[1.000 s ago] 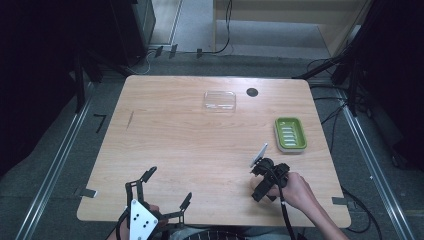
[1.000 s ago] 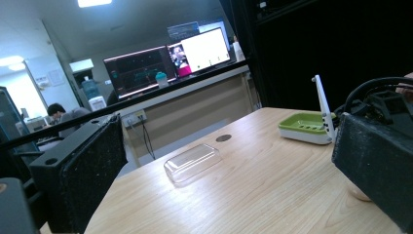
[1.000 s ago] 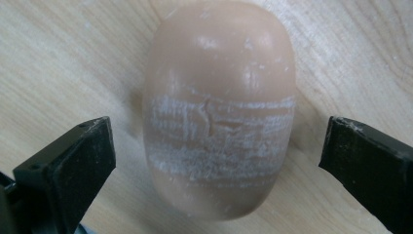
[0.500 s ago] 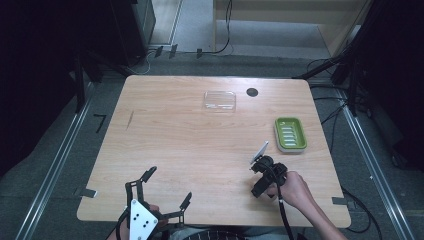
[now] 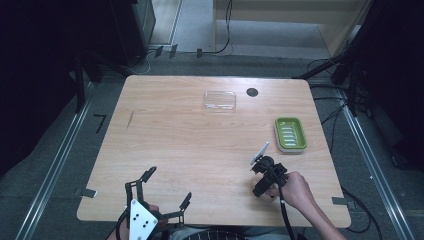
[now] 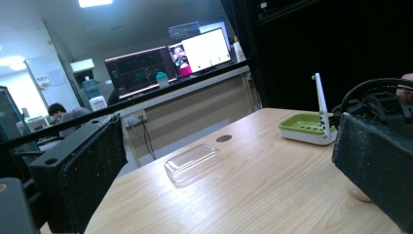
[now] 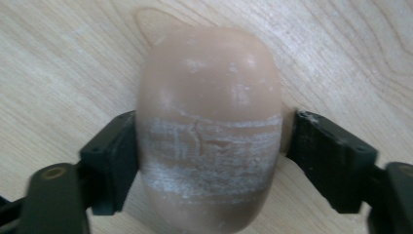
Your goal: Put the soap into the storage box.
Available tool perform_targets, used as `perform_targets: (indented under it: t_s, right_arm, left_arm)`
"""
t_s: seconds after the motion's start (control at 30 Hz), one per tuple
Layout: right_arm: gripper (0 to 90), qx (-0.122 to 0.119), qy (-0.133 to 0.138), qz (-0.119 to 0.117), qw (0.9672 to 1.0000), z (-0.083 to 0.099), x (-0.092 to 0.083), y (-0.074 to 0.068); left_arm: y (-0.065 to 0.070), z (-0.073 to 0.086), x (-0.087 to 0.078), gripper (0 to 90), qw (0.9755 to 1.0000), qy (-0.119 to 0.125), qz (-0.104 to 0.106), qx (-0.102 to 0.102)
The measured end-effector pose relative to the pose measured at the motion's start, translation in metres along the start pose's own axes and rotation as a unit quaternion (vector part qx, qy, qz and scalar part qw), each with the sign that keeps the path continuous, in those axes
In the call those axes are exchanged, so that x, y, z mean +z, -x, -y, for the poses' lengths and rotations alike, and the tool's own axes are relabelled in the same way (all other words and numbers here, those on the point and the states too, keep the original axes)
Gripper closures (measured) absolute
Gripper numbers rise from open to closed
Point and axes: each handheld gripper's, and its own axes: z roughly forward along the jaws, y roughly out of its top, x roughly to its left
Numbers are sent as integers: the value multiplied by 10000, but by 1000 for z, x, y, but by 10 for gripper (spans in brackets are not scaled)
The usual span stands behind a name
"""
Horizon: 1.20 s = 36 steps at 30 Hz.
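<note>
While the right gripper (image 5: 263, 176) pinches a soap bar (image 7: 209, 131), left fingers (image 5: 150, 174) spread; green dish (image 5: 290, 134) nearby.

We count one light wooden table (image 5: 200, 150), one clear plastic rectangular lid (image 5: 219, 100), one green ribbed soap dish (image 5: 290, 134) on a white base, and one oval tan bar of soap (image 7: 209, 126). We see two black two-jaw grippers, the left gripper (image 5: 165, 192) and the right gripper (image 5: 263, 172). One small dark round hole (image 5: 252, 92) marks the tabletop.
</note>
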Motion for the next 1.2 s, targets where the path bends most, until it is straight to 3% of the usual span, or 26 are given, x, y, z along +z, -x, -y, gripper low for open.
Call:
perform_targets:
  t_s: [0.13, 0.33, 0.83, 1.2]
  right_arm:
    - [329, 43, 82, 63, 9999, 1, -2, -2]
    - [334, 24, 66, 180, 9998, 1, -1, -4]
    - [338, -130, 62, 200, 9997, 1, -2, -3]
    - [338, -116, -14, 260, 9996, 4, -9, 6]
  left_arm:
    - [0, 0, 0, 0, 10000, 13, 7, -6]
    - [0, 0, 0, 0, 10000, 9, 5, 2]
    - [0, 0, 0, 0, 10000, 10, 17, 7]
    - [0, 0, 0, 0, 10000, 10, 17, 9]
